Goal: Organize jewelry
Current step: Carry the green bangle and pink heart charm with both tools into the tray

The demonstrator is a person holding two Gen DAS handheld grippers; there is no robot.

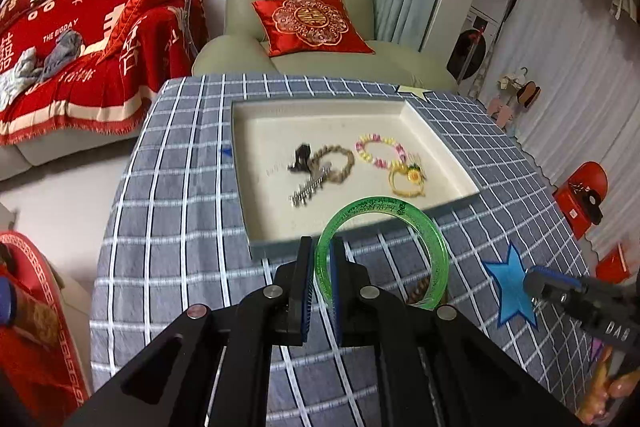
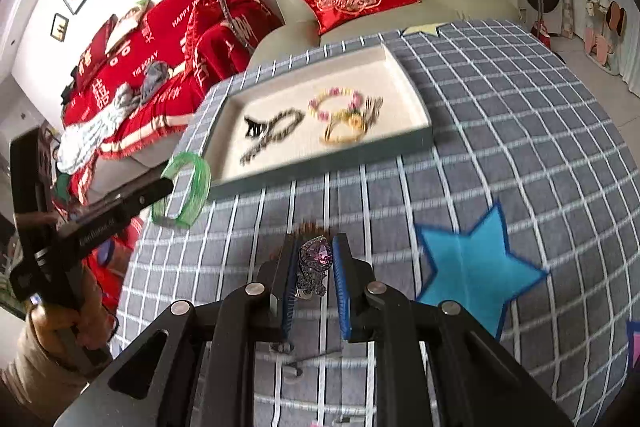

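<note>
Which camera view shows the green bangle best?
The left wrist view: the green bangle fills the foreground, sharp, clamped in the left tool. The right wrist view shows it small at the left edge, partly hidden by that tool.

Red throw (image 1: 100, 39) on the sofa, far left, reads "HAPPY WED..." and "THE BIGDAY" in white, with large Chinese characters. The right tool (image 1: 538, 281) shows "DAG" on its body; other print is unreadable.
</note>
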